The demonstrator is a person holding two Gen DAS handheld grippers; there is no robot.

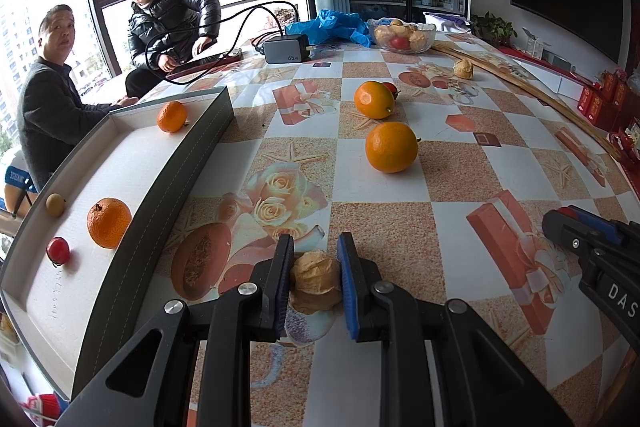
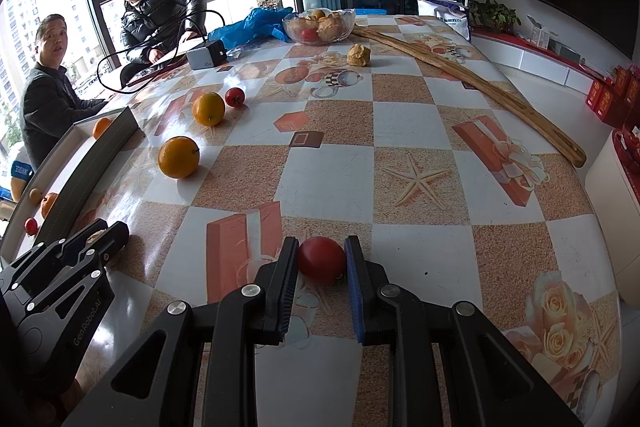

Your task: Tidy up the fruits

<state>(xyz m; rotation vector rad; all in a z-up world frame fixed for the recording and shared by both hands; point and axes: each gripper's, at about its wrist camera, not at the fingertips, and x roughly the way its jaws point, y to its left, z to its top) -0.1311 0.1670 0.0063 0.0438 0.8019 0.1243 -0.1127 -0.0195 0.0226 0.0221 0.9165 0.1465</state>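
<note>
In the left wrist view my left gripper point(image 1: 315, 247) is shut on a tan wrinkled fruit point(image 1: 314, 283) low over the table. Just to its left stands the grey tray point(image 1: 188, 155) with a white floor, holding two mandarins point(image 1: 109, 223), a small brown fruit point(image 1: 55, 205) and a small red fruit point(image 1: 58, 250). My right gripper point(image 2: 322, 241) is shut on a red fruit point(image 2: 322, 259) resting on the tablecloth. Two oranges point(image 1: 391, 147) and a small red fruit point(image 2: 235, 97) lie loose mid-table. Another tan fruit point(image 2: 359, 55) lies further back.
A glass bowl point(image 2: 352, 17) of fruit stands at the far end beside a blue plastic bag point(image 2: 256, 23). A charger point(image 2: 206, 55) with cables lies back left, a long wooden stick point(image 2: 480, 83) on the right. Two people point(image 1: 52, 99) sit beyond the tray.
</note>
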